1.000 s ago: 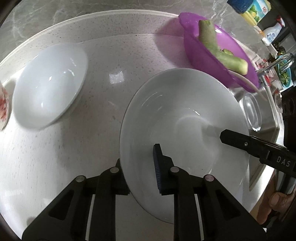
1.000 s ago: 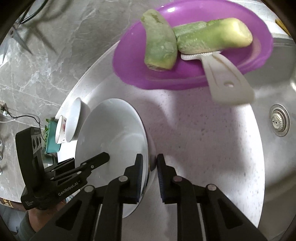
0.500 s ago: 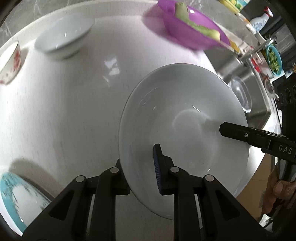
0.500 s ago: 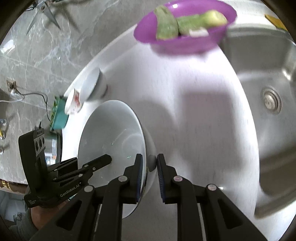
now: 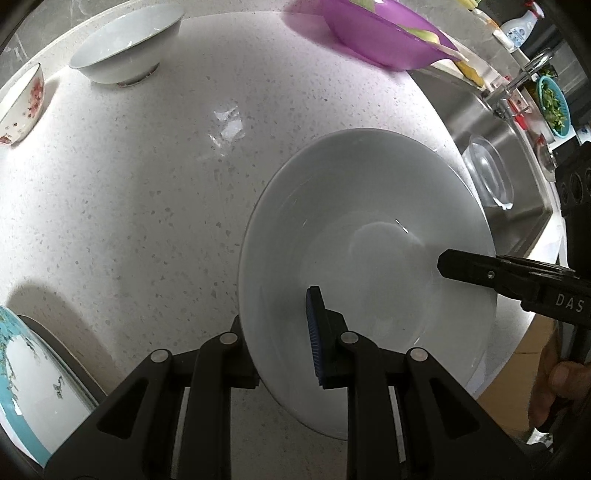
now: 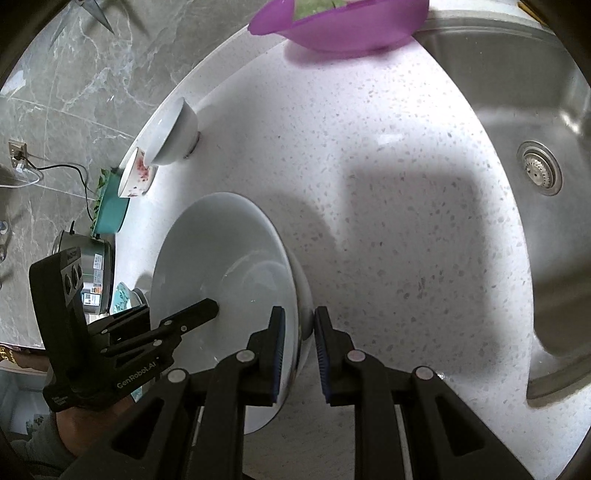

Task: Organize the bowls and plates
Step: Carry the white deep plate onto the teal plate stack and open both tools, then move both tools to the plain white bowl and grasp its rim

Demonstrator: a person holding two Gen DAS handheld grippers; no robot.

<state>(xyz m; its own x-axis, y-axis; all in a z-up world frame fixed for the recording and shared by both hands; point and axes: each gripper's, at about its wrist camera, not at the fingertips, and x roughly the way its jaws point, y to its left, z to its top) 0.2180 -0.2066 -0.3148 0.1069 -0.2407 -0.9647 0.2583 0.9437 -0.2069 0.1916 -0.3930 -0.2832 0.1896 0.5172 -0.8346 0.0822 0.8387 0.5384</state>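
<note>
A large white bowl [image 5: 369,229] is held just above the speckled white counter [image 5: 147,221] by both grippers at opposite sides of its rim. My left gripper [image 5: 280,332] is shut on the near rim, one finger inside the bowl and one outside. In the right wrist view my right gripper [image 6: 299,332] is shut on the bowl [image 6: 207,258] in the same way. At the counter's far side stand a plain white bowl [image 5: 125,44] and a small bowl with red flowers [image 5: 20,103]. A teal-rimmed painted dish [image 5: 22,387] sits at the lower left.
A purple bowl [image 6: 343,29] with green vegetables stands by the wall. The steel sink [image 6: 535,110] lies to the right, with a glass dish [image 5: 491,173] in it. A teal basin [image 6: 110,210] and a metal pot [image 6: 88,266] stand at the left end.
Both grippers have carried the large bowl back across the counter, away from the purple bowl and the two small bowls. The teal-rimmed dish has come into the left wrist view.
</note>
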